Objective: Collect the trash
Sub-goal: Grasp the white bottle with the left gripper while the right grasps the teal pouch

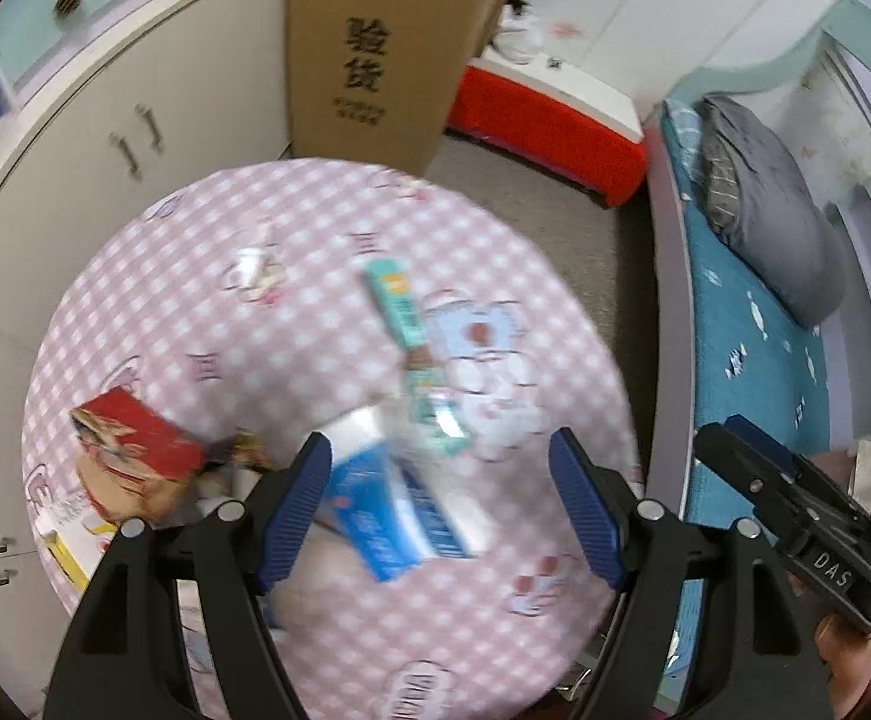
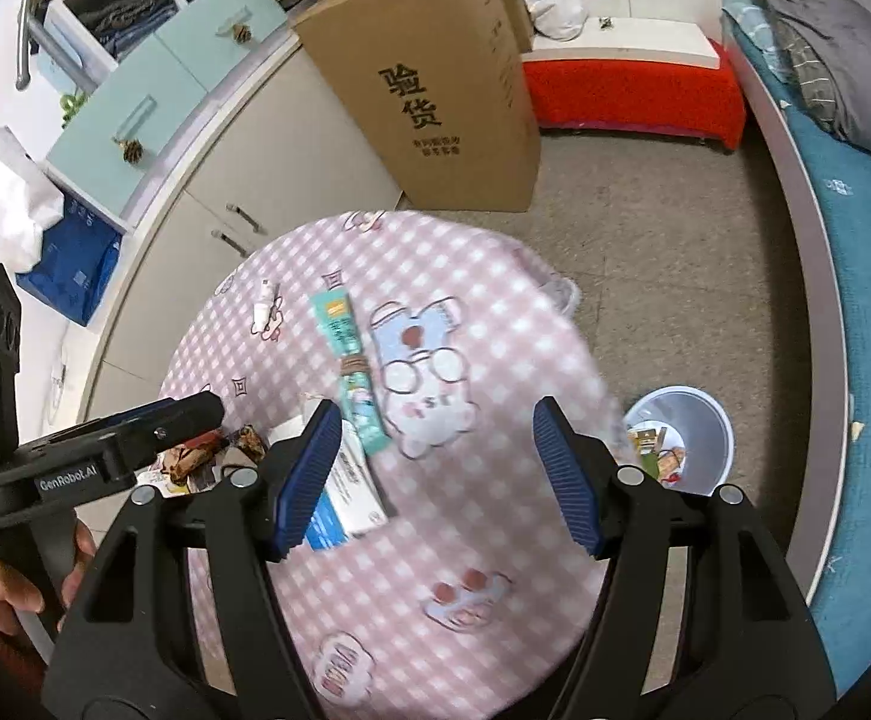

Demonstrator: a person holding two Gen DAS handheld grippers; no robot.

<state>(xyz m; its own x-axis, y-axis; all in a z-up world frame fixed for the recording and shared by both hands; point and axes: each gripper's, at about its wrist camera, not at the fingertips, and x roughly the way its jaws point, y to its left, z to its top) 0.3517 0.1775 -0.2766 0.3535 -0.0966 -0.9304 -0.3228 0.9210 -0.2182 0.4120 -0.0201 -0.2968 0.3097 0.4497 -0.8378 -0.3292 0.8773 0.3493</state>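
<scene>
A round grey plastic waste bin [image 2: 684,438] stands on the speckled floor [image 2: 645,252] between the table and the bed, already holding a few crumpled colourful wrappers [image 2: 657,453]. A tall brown cardboard carton printed with black characters [image 2: 435,84] stands closed against the cream cabinets [image 2: 291,162], so I cannot tell what is in it.

My left gripper [image 1: 441,498] hangs above the round table under its pink checked cartoon-print cloth [image 1: 243,324], blue-padded fingers spread apart and empty, with the blue and white flat box [image 1: 387,516] lying on the cloth between them but untouched. My right gripper [image 2: 435,468] is likewise released and holds nothing, its fingers apart over the cloth's bear print.

More trash lies on the table: a long teal sachet strip [image 2: 348,360] just beyond the blue box, a torn red and tan carton [image 1: 129,456] near the left edge, a brown patterned wrapper [image 2: 249,441] beside it, and a small white tube [image 2: 263,312] toward the far side.

A bed with a teal patterned cover [image 2: 861,276] and folded grey bedding [image 1: 765,204] runs along the right. A red bench with a white top [image 2: 633,84] sits at the far wall. Pale mint drawers [image 2: 153,90] top the cabinets.
</scene>
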